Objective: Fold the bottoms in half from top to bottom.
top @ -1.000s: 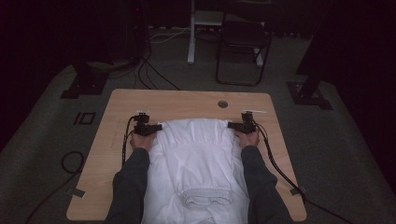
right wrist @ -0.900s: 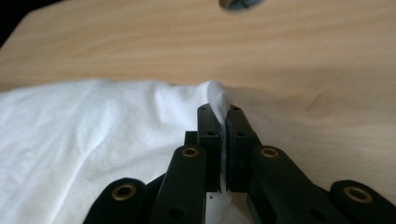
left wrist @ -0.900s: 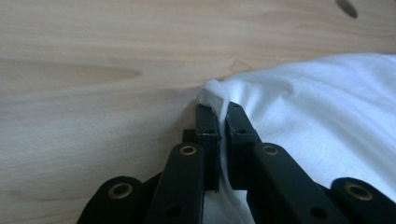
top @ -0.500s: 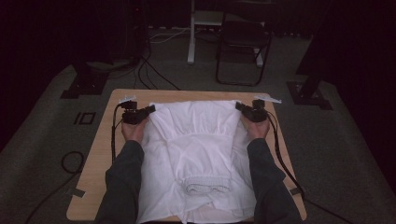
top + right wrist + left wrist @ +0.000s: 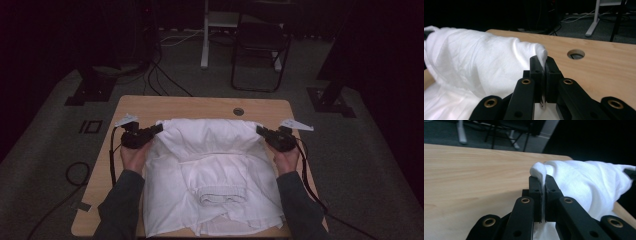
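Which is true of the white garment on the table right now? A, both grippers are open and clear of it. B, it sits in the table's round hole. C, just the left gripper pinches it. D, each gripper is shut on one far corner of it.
D: the left gripper and the right gripper each pinch a fold of the white garment between shut jaws, at its two far corners.

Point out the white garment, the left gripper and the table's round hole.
white garment (image 5: 210,165), high view, middle of cloth.
left gripper (image 5: 543,185), left gripper view, between fingertips.
round hole (image 5: 576,54), right gripper view, its opening.
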Action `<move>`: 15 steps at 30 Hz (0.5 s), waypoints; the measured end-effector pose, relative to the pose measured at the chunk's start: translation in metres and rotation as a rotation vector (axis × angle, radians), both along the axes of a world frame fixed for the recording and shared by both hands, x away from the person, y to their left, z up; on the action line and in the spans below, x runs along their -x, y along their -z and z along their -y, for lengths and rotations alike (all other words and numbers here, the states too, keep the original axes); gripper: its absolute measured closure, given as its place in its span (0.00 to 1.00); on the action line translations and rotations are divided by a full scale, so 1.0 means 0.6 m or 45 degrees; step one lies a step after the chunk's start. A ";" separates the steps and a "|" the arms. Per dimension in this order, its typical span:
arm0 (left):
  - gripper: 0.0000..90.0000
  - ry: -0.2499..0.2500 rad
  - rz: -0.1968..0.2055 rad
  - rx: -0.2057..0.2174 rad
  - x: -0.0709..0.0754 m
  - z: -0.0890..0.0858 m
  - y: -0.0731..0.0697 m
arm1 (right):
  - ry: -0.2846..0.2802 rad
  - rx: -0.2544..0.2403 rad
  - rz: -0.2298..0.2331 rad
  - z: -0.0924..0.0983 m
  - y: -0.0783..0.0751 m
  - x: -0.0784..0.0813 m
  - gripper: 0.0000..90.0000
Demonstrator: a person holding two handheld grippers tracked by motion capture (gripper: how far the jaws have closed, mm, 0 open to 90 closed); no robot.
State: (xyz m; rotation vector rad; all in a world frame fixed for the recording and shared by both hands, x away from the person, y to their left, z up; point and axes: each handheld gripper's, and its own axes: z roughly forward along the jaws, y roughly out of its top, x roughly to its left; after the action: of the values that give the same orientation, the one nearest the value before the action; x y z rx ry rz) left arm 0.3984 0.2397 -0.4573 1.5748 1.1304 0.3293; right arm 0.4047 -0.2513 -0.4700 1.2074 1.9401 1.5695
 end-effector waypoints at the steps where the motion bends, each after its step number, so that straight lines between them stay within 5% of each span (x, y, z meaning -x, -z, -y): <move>1: 0.97 0.022 0.016 -0.009 0.025 0.004 -0.002 | -0.009 -0.010 -0.002 0.004 0.002 0.016 0.97; 7: 0.97 0.077 0.020 -0.039 0.097 0.009 0.015 | -0.036 0.015 -0.043 0.020 0.031 0.079 0.97; 15: 0.96 0.077 -0.135 -0.019 0.154 0.008 0.096 | -0.052 0.089 -0.152 0.025 0.090 0.137 0.96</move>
State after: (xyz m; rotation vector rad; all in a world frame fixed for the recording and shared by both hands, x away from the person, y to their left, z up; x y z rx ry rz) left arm 0.3060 0.2351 -0.5150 1.6520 1.1611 0.2165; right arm 0.3224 -0.2662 -0.5238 1.2664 2.0880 1.4667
